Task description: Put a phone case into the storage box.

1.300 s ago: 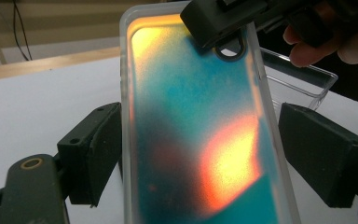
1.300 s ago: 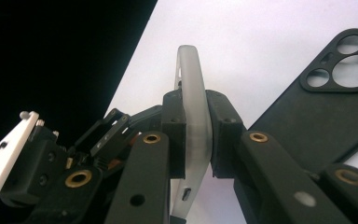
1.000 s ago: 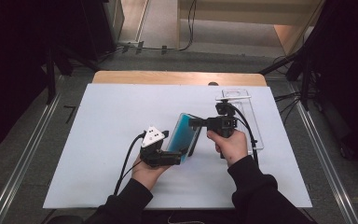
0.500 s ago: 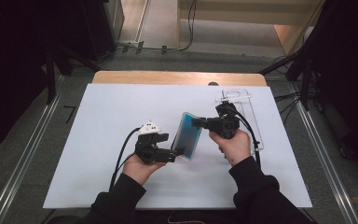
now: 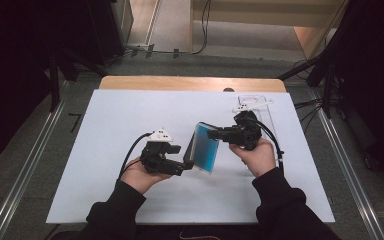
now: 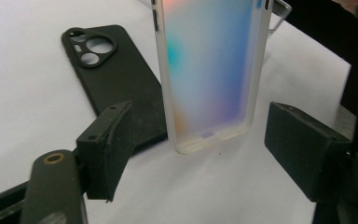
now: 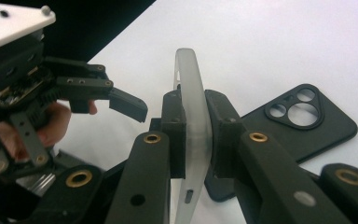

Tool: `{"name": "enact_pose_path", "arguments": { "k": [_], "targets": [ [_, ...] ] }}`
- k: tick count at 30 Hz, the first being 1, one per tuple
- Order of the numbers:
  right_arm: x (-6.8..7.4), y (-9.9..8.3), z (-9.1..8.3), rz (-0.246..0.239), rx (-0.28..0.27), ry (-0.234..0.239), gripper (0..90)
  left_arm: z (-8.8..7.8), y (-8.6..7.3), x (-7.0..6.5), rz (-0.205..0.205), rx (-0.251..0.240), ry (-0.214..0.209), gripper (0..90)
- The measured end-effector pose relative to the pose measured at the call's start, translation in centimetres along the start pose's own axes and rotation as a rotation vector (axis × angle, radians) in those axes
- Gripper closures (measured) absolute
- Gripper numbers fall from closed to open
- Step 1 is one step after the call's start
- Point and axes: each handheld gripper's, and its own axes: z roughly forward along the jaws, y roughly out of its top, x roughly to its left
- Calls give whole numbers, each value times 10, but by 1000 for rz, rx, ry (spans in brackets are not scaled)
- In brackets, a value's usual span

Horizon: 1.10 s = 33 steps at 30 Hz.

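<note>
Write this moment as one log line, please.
right gripper: shut on translucent phone case, held upright | left gripper: open, jaws have just been closing, case's lower end between, no contact | black phone case: flat on table

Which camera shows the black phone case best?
The left gripper view: the black phone case lies flat on the table with its camera holes clear. The right gripper view shows it partly behind the jaws. In the high view it can't be made out.

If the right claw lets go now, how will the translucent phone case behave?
The translucent phone case stands on its short bottom edge on the white table, so it would probably tip. It looks thin and hollow, likely light and somewhat flexible. The right claw pinches its rim.
</note>
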Motion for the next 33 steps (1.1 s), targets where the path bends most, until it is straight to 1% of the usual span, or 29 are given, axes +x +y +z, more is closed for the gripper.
{"name": "enact_pose_path", "arguments": {
  "k": [1, 2, 4, 5, 6, 8, 9, 11, 12, 14, 17, 19, 23, 26, 28, 29, 33],
  "targets": [
    [0, 0, -1, -7, 2, 3, 769, -1, 1, 2, -9, 4, -22, 242],
    [-1, -1, -2, -19, 0, 2, 769, -1, 3, 6, -15, 19, -43, 242],
    [-1, -2, -4, -47, 2, 5, 769, -1, 6, 10, -53, 50, -47, 297],
    [-1, -2, -4, -59, 3, 9, 769, -2, 6, 11, -55, 53, -43, 297],
    [-1, -2, -5, -65, 9, 14, 769, -3, 7, 12, -52, 47, -49, 297],
    [-1, -3, -5, -82, 14, 25, 769, -6, 9, 13, -39, 36, -64, 297],
    [0, -3, -4, -89, 20, 34, 769, -8, 10, 13, -34, 37, -83, 298],
    [0, -3, -3, -114, 30, 57, 769, -10, 12, 14, -18, 34, -106, 298],
    [1, -3, -2, -133, 32, 69, 768, -10, 13, 14, -11, 37, -112, 298],
    [3, -4, -1, -159, 45, 84, 769, -12, 14, 14, 16, 37, -119, 298],
    [6, -4, 0, -209, 58, 108, 769, -14, 16, 14, 51, 34, -136, 298],
    [7, -5, 0, -234, 67, 128, 768, -15, 18, 14, 62, 27, -153, 298],
    [11, -5, 1, -274, 83, 172, 768, -17, 21, 13, 86, 28, -180, 298],
    [14, -5, 1, -314, 80, 207, 768, -18, 22, 13, 97, 23, -203, 299],
    [17, -5, 1, -329, 77, 231, 768, -18, 24, 13, 107, 30, -216, 305],
    [18, -5, 1, -341, 78, 239, 767, -18, 24, 12, 114, 34, -221, 323],
    [22, -7, 4, -388, 85, 262, 767, -17, 25, 10, 138, 50, -246, 328]
  ]
}}
